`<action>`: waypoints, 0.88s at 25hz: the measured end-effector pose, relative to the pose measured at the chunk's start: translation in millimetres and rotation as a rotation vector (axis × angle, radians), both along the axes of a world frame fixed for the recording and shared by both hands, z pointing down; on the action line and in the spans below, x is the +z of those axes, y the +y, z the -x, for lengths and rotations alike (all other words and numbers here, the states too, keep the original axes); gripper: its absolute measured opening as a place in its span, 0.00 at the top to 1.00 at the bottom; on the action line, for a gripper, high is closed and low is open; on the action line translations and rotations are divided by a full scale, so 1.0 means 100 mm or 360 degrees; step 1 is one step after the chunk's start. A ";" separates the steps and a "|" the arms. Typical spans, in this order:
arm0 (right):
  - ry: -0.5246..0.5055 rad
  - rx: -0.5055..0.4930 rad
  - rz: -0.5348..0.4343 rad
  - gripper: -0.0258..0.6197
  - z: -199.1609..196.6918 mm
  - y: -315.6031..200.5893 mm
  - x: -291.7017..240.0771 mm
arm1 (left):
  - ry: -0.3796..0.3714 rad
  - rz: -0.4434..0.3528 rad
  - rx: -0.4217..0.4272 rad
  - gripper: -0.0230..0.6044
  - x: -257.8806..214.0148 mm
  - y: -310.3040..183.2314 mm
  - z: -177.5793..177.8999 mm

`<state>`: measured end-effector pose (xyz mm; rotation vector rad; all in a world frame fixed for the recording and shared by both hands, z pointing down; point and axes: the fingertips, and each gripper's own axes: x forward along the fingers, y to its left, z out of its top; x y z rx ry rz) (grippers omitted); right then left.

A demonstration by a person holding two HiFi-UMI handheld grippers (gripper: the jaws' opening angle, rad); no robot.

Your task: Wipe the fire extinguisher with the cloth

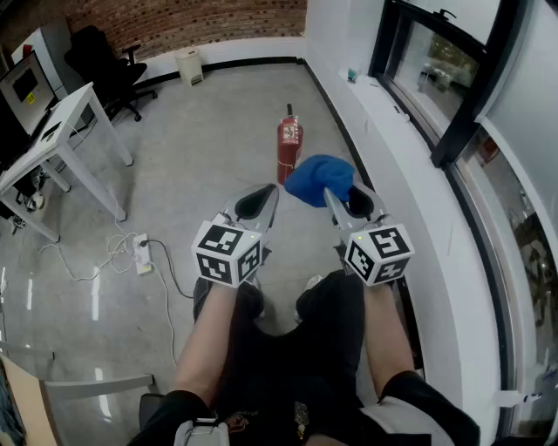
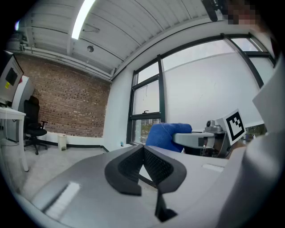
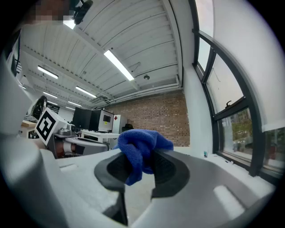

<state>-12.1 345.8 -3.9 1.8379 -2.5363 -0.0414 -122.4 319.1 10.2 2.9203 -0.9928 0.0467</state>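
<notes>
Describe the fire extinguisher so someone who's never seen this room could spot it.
Follow the white ledge under the windows. On the grey floor beside it stands the fire extinguisher, upright, just past the blue cloth. It is the only red cylinder there, with a black top.

Office-style workspace, exposed brick wall (image 1: 200, 22), white surface (image 1: 65, 118) with a monitor (image 1: 24, 85) nearby, black swivel office chair (image 1: 109, 61), power strip (image 1: 142, 253) and cables on polished grey floor (image 1: 200, 148), tall dark-framed windows (image 1: 436, 65), ceiling strip lights (image 3: 119, 65), red fire extinguisher (image 1: 289, 144) standing near the wall.
</notes>
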 end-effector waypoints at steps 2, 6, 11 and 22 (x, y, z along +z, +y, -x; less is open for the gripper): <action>-0.0010 0.0009 0.0001 0.80 -0.01 0.00 0.01 | 0.0002 -0.0002 0.0002 0.95 0.01 0.01 0.00; 0.0000 0.0014 0.0003 0.79 -0.02 0.00 0.02 | 0.0005 -0.0006 0.0003 0.95 0.01 0.01 -0.01; 0.0007 0.0014 0.0007 0.79 -0.04 0.00 0.02 | 0.0005 0.0004 0.0002 0.95 0.02 0.00 -0.03; 0.0006 0.0013 0.0009 0.79 -0.06 0.00 0.02 | 0.0013 0.0007 0.0004 0.95 0.00 -0.01 -0.05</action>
